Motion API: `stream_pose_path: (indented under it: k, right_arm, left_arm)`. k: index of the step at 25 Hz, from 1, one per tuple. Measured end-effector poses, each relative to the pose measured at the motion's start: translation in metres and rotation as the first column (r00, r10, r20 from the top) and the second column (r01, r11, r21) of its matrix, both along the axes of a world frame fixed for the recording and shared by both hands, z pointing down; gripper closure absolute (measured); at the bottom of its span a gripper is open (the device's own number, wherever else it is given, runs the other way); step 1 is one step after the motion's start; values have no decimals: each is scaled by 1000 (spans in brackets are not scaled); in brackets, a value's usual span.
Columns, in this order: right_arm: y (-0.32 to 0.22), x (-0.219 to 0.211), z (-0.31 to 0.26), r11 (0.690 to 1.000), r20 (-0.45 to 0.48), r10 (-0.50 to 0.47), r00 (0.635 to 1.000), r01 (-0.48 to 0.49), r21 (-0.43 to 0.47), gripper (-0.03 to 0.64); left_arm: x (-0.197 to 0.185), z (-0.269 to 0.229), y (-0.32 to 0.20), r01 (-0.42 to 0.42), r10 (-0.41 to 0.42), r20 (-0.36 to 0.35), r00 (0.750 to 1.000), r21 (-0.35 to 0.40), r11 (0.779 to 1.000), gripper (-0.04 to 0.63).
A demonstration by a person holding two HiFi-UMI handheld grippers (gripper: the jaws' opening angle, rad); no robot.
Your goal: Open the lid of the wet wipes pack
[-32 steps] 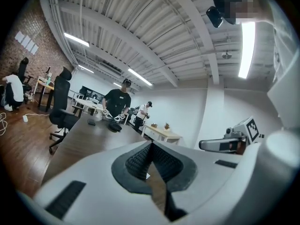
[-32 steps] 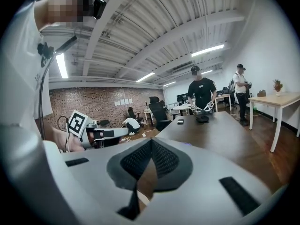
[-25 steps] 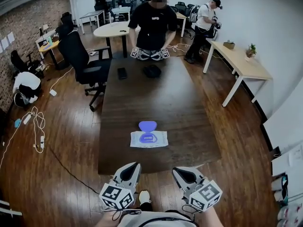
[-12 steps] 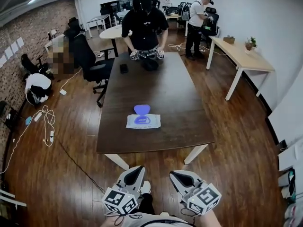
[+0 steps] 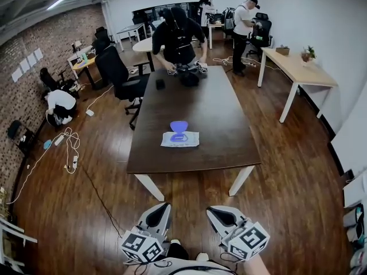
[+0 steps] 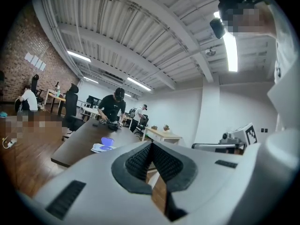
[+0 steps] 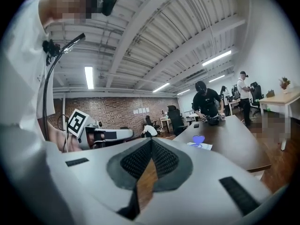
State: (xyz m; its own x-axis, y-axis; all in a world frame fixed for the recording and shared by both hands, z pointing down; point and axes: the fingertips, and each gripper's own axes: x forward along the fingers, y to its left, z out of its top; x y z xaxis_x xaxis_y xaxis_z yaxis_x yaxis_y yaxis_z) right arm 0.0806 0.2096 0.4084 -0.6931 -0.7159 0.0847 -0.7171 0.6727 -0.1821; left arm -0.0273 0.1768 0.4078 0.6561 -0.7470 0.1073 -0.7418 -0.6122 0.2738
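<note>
Head view: the left gripper [image 5: 162, 208] and the right gripper [image 5: 213, 209] sit side by side, low over the floor [image 5: 86, 211] and close to the person holding them. Both point at the table [image 5: 212, 113], which is well ahead of their tips. The pack [image 5: 180, 138] lies flat on the table, far in front of both grippers. Its purple lid [image 5: 179, 125] stands up on the far side, so the pack looks open already. I think that is why the grippers are kept back: there is nothing more to pull.

Left gripper view: the jaws are pressed together with nothing in them. The pack [image 6: 101, 147] is far ahead and off to the left, lid [image 6: 107, 141] up.

Right gripper view: these jaws are closed tight too, and empty. The pack [image 7: 200, 145] is far ahead and off to the right. Closed jaws make sense for tools that carry nothing
</note>
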Motion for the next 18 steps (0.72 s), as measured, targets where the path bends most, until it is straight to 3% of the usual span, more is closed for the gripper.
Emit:
stream_pose_path:
  k: [8, 18]
  right_arm:
    - [10, -14, -19, 999, -2, 23, 1000, -23, 31, 609]
    - [14, -49, -28, 996, -5, 83, 997, -83, 40, 609]
  left_arm:
    - [-6, -18, 10, -41, 41, 7, 999, 57, 998, 594]
    - [-38, -30, 8, -94, 95, -14, 995, 70, 993, 594]
